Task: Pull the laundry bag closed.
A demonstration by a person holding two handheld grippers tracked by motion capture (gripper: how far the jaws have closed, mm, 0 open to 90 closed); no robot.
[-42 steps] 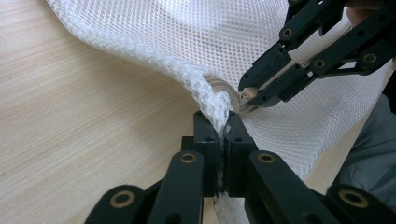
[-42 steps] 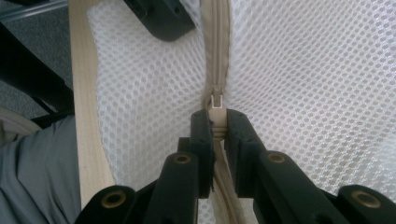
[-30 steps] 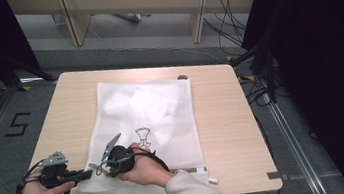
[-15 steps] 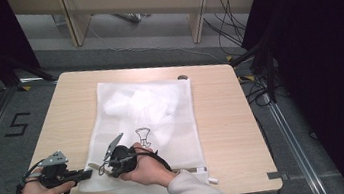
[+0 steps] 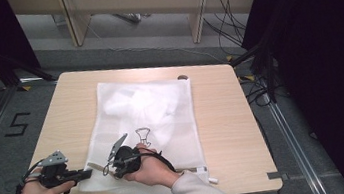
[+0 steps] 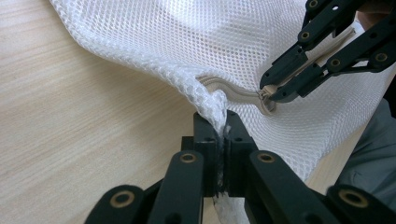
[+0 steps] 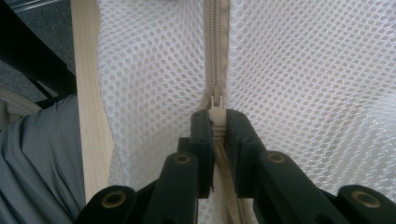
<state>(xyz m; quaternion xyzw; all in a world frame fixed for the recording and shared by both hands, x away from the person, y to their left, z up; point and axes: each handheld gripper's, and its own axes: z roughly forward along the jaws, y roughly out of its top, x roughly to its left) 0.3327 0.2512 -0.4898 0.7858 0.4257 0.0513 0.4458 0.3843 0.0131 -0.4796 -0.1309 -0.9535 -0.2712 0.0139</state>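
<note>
A white mesh bag (image 5: 146, 110) lies flat on the wooden table (image 5: 223, 120), with a black hanger print (image 5: 142, 133) on it and pale cloth inside. Its zipper (image 7: 216, 46) runs along the near edge. At the bag's near left corner my left gripper (image 5: 88, 173) is shut, with the mesh corner (image 6: 212, 100) bunched between its jaws (image 6: 222, 128). Just right of it, my right gripper (image 5: 105, 169) is shut on the cream zipper pull (image 7: 215, 112). The left gripper view shows that gripper (image 6: 270, 91) pinching the pull (image 6: 267, 100).
The bag's near right end has a small white tab (image 5: 213, 179) close to the table's front edge. A small dark round thing (image 5: 182, 77) sits at the far edge. Bare wood lies right of the bag. A grey sleeve (image 7: 37, 163) is under the right gripper.
The right hand has shifted very slightly at the zipper. The left gripper and the bag have stayed put.
</note>
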